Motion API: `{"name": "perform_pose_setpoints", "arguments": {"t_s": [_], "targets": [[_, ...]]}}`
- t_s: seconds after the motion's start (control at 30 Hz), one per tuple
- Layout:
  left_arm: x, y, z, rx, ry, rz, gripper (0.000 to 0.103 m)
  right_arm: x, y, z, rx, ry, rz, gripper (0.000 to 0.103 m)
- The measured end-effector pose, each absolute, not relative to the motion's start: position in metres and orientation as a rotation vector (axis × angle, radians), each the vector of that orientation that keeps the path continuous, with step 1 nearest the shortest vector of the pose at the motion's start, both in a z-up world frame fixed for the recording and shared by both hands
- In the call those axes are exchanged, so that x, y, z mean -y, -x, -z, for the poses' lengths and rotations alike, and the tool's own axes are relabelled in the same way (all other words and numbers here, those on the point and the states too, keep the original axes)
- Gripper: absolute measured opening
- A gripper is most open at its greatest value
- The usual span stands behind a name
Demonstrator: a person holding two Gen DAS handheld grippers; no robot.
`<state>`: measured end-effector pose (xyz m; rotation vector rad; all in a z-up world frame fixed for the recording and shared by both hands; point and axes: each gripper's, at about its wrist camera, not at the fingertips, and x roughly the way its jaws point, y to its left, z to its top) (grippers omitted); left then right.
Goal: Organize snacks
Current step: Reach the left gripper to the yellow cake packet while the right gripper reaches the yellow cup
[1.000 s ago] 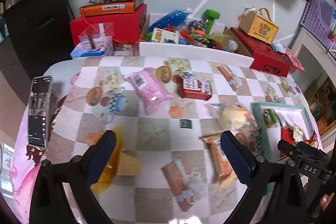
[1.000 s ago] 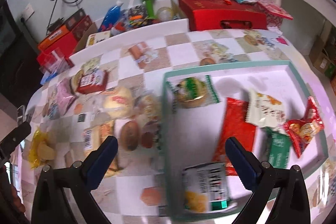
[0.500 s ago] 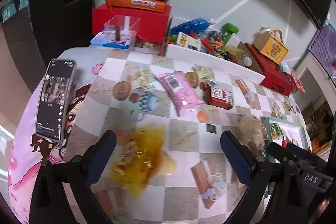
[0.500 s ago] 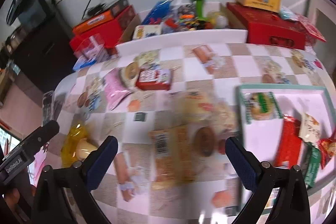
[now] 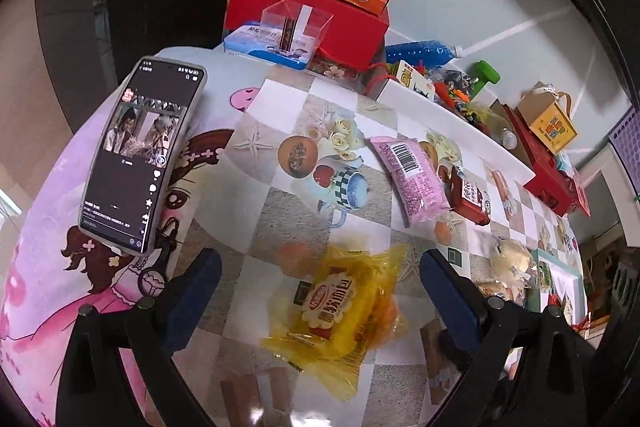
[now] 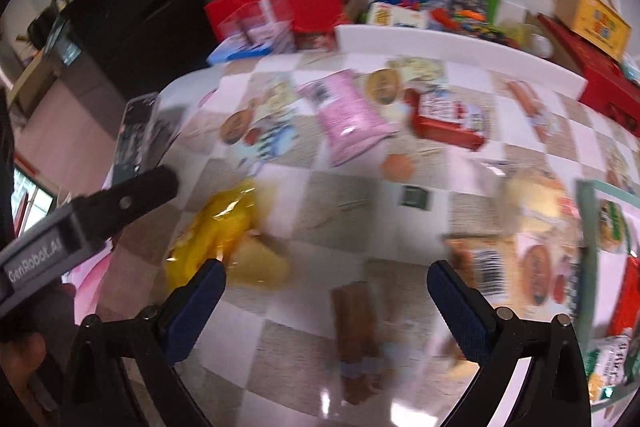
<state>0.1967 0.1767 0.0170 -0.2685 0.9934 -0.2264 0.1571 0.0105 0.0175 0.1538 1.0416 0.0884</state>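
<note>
A yellow snack bag (image 5: pixel 340 311) lies on the patterned tablecloth, right between the fingers of my open left gripper (image 5: pixel 320 275), which hovers over it without touching. Farther back lie a pink packet (image 5: pixel 412 175) and a red packet (image 5: pixel 470 195). At the right edge sits the white tray with a teal rim (image 5: pixel 560 271) holding several snacks. My right gripper (image 6: pixel 326 285) is open and empty above the table's middle, with the yellow snack bag (image 6: pixel 218 231) to its left, the pink packet (image 6: pixel 348 115) beyond, and the tray (image 6: pixel 588 219) at the right.
A phone (image 5: pixel 140 155) with its screen lit lies at the table's left edge. Red boxes (image 5: pixel 308 7), a clear plastic box (image 5: pixel 296 27) and a white bin of clutter (image 5: pixel 452 91) stand along the wall. A round bun in wrap (image 5: pixel 514 259) lies beside the tray.
Both grippers swung left, away from the tray. The left one now stands over the yellow bag, closer to the phone. The right view is blurred from motion.
</note>
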Motion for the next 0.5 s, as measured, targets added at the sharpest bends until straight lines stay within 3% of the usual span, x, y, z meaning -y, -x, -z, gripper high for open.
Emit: {"name": "perform_pose_setpoints", "arguments": {"t_s": [0.2,0.33,0.5], "targets": [[-0.175,-0.201,-0.010,-1.017,0.280,0.242,0.099,-0.038,-0.163,-0.003,-1.065,-0.110,-0.128,0.095],[-0.174,-0.202,-0.007,-1.030,0.298,0.262,0.099,-0.041,-0.166,0.005,-1.074,-0.110,-0.106,0.084],[-0.164,-0.206,0.003,-1.065,0.321,0.315,0.099,-0.038,-0.170,0.011,-1.078,-0.135,-0.113,0.080]]}}
